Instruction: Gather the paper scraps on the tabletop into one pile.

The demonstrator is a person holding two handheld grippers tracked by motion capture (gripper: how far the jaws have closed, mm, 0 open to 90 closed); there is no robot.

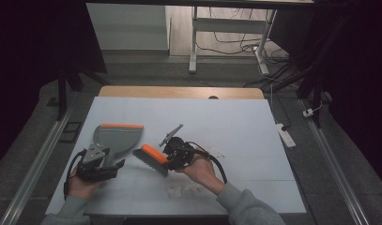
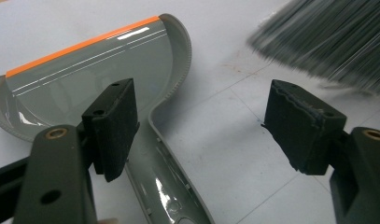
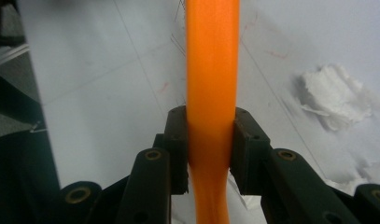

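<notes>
At centre frame of the high view, the right hand-held gripper (image 1: 172, 153) is clenched on the brush (image 1: 151, 159). In the right gripper view its two black jaws press on either side of the orange handle (image 3: 211, 84), which runs straight up the frame between them. The grip sits on the handle, clear of the bristles (image 2: 327, 42); judged from this, the handle is the correct place to hold, being rigid, narrow and smooth. Smooth plastic may slip or twist between the pads, so a firm, square grip is advisable. The brush appears light. The bristles are dark grey, dense and flexible, and will splay under pressure.

At lower left of the high view, the left hand-held gripper (image 1: 104, 166) is released. In the left gripper view its jaws stand wide apart, one over the stem of the dustpan (image 2: 99, 74), the other to the right above bare table (image 1: 235, 122). The dustpan lies flat, grey and glossy, with an orange lip (image 2: 80, 44) along its front edge. It looks like thin, stiff, light plastic; the stem is the likely hold point.

White crumpled scraps (image 3: 337, 95) lie on the table near the right hand (image 1: 200, 168), soft and very light.
</notes>
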